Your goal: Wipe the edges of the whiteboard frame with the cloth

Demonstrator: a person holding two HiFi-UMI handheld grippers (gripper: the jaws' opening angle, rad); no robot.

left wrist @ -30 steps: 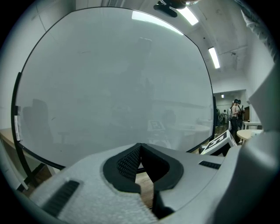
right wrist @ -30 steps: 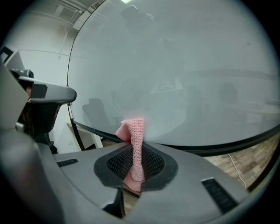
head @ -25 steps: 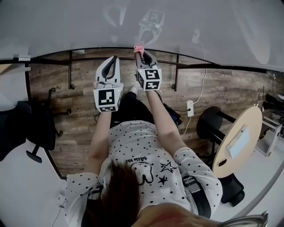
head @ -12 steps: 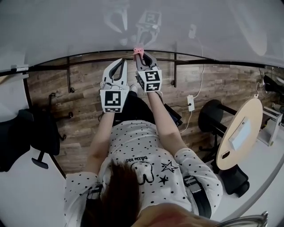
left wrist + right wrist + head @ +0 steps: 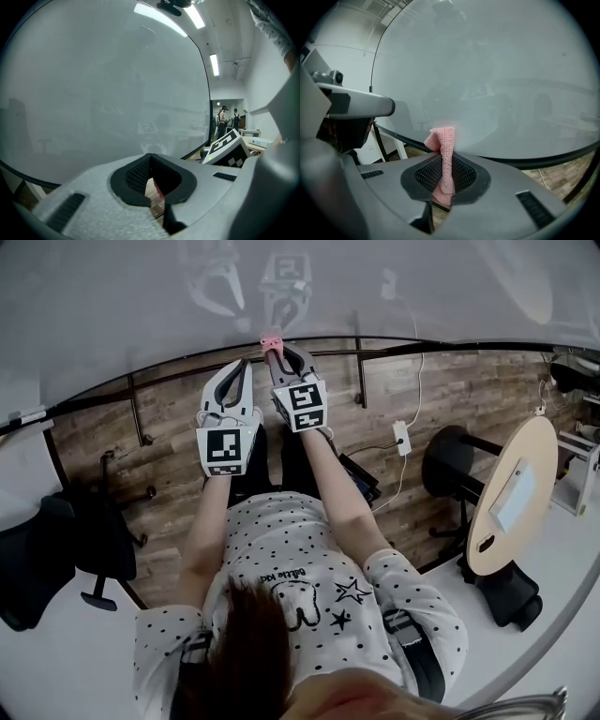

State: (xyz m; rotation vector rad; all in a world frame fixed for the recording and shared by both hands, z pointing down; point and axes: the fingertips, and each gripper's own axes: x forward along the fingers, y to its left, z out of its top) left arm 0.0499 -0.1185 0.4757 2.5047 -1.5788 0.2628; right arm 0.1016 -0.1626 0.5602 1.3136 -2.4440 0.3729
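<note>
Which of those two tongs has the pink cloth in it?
The right tongs: the pink cloth is pinched between them. The left tongs hold nothing.

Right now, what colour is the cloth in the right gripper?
Pink, with a knitted texture. The cloth shows best in the right gripper view, pinched between the jaws.

**The Tally by the Whiteboard**

Two grippers were counted at upper centre: the left gripper [image 5: 241, 363] and the right gripper [image 5: 275, 349]. There was one pink cloth [image 5: 270, 337] and one whiteboard [image 5: 112, 306]. At right were one round table [image 5: 525, 493] and one black stool [image 5: 448, 460], and at lower left one office chair [image 5: 56, 549]. Two distant people [image 5: 223, 118] showed at the left gripper view's right.
</note>
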